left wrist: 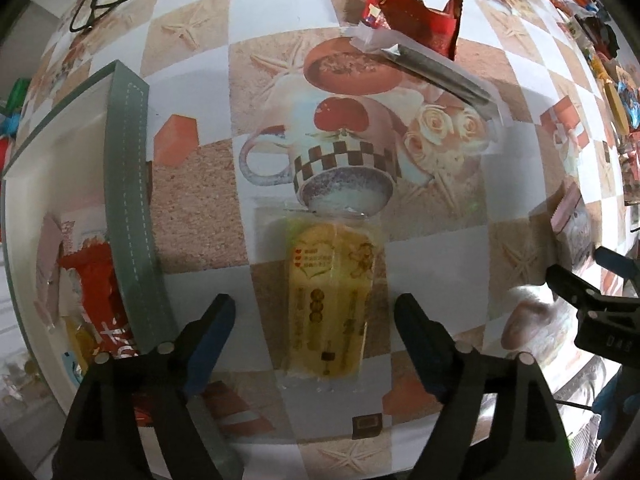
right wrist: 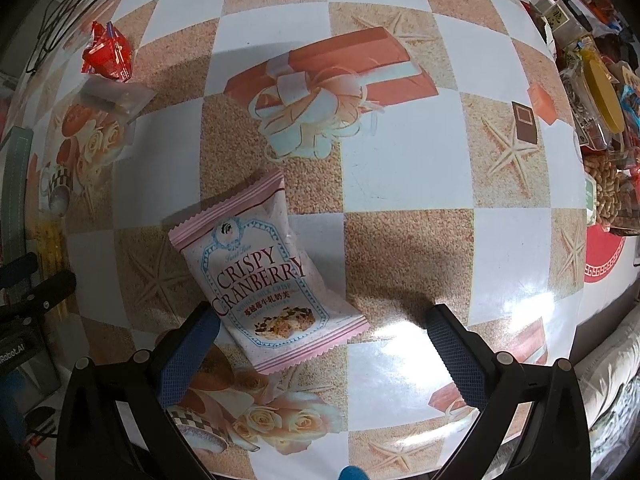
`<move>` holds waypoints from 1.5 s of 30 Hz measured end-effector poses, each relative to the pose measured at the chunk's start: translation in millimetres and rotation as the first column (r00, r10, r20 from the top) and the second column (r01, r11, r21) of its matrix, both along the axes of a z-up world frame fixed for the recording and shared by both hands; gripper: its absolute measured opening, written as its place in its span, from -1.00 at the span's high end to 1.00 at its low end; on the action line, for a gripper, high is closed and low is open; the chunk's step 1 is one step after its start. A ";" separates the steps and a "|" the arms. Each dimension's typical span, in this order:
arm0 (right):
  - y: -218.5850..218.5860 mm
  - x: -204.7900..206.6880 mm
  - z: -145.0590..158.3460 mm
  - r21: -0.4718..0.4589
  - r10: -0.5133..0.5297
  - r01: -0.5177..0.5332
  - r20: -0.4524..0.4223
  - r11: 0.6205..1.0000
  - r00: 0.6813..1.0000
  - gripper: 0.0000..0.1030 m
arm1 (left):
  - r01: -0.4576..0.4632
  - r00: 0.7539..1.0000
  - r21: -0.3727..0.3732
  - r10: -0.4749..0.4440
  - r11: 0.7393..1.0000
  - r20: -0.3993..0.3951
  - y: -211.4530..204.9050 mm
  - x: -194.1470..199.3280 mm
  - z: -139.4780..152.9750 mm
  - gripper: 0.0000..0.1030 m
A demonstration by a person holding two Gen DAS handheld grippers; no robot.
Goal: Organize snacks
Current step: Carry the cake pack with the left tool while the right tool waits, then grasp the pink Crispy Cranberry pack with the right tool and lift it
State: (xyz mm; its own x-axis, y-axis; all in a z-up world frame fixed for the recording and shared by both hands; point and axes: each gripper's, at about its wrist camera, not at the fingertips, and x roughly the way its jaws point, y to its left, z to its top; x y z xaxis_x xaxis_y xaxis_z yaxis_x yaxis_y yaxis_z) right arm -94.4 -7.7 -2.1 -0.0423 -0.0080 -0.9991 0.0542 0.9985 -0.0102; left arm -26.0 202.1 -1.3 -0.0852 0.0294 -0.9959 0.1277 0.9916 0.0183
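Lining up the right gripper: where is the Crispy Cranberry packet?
In the right wrist view, the Crispy Cranberry packet lies flat on the tablecloth, just ahead of the right gripper, nearer its left finger.

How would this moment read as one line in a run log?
left gripper: open over yellow snack | right gripper: open by cranberry pack | box: partly filled

Bare surface [left wrist: 440, 216] lies open around the yellow packet [left wrist: 330, 304]; the green-walled box [left wrist: 128, 200] blocks the left, and the red wrapper [left wrist: 416, 16] and clear packet [left wrist: 436, 68] lie well beyond.
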 end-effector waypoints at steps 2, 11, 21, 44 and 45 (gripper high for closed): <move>-0.5 2.4 -1.5 0.001 0.000 0.000 -0.005 1.000 1.000 -1.00 | 0.012 1.000 0.007 -0.012 1.000 -0.013 -5.4 -0.7 -5.0 -0.88; -1.9 3.9 -2.6 0.002 0.004 -0.004 -0.005 1.000 1.000 -1.00 | 0.004 1.000 0.007 -0.004 1.000 -0.024 -8.0 4.2 -23.0 -1.00; -3.7 14.6 -7.6 0.007 0.004 -0.004 -0.065 1.000 0.998 -1.00 | 0.004 1.000 0.006 -0.004 1.000 -0.015 -8.1 3.8 -22.6 -1.00; 26.4 46.1 4.3 0.000 0.133 -0.133 -0.050 0.991 0.990 0.02 | 0.052 0.999 -0.003 -0.052 0.999 0.010 -21.5 2.5 -3.6 -0.09; 27.5 47.9 6.7 0.002 0.136 -0.136 -0.043 0.991 0.990 0.16 | 0.057 0.998 -0.004 -0.057 0.998 0.015 -22.5 2.0 -2.0 0.19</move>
